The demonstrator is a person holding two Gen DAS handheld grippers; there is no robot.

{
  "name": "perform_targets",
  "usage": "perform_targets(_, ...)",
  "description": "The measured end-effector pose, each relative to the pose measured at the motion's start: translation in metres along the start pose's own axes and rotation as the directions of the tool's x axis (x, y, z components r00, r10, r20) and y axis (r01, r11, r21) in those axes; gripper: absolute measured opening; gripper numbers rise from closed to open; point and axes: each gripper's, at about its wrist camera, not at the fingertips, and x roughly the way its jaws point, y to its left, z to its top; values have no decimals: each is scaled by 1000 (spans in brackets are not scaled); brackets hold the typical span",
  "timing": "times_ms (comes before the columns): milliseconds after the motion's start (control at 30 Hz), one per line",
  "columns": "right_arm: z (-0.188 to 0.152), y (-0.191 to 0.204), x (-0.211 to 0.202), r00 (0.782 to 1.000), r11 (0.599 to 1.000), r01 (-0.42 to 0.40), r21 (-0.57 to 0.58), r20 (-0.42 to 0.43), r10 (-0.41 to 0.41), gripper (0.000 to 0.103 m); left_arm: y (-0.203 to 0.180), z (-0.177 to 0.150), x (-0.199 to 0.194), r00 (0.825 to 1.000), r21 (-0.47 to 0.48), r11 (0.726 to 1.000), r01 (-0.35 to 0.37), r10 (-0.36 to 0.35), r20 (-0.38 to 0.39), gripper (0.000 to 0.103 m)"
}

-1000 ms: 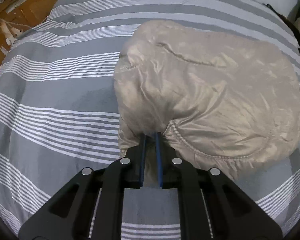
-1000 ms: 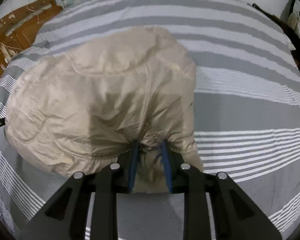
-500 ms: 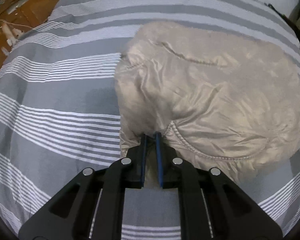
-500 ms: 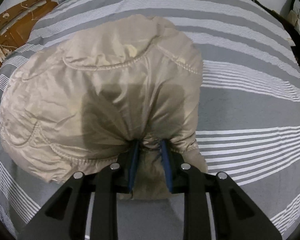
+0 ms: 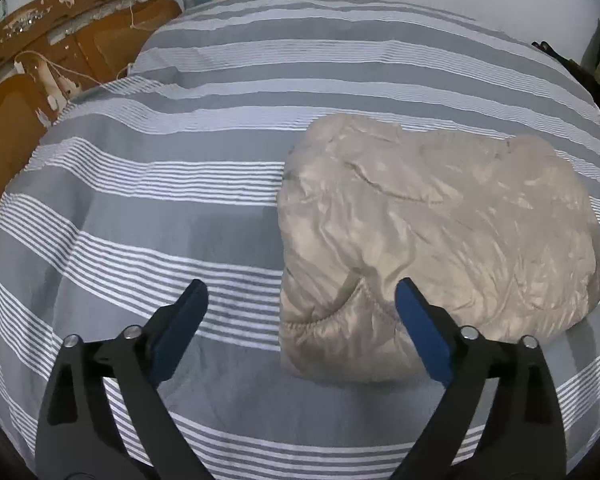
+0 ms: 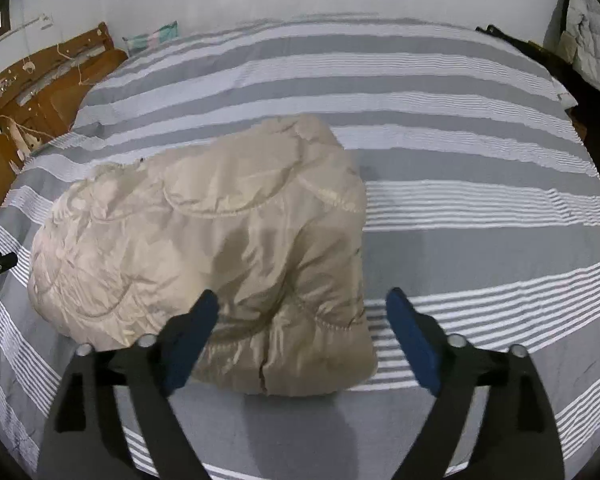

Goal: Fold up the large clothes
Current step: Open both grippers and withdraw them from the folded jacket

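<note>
Our left tool and right tool are opening wide and hold nothing, so the puffy jacket, folded at the frame centre on the bed, may spring open.

Beige puffy jacket folded into compact bundle, lying flat on bed.

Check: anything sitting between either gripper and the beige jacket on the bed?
Nothing visible. Left gripper and right gripper, jaws opening, hang over the folded beige jacket near edge, not touching it; only striped bedcover around it.
</note>
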Motion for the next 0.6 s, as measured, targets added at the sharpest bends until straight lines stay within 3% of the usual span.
perform_targets(100,3,0,-4,999,999,34,11,23,-35,97,-5,4,-4,1000,-2,1000,-11,11,6,100)
perform_targets(267,6,0,7,996,996,87,12,19,-88,98,1,14,25,999,-6,1000,-25,24,-22,100)
perform_targets(600,7,-14,27,998,995,61,83,23,-63,98,11,17,37,1000,-34,999,-3,4,11,100)
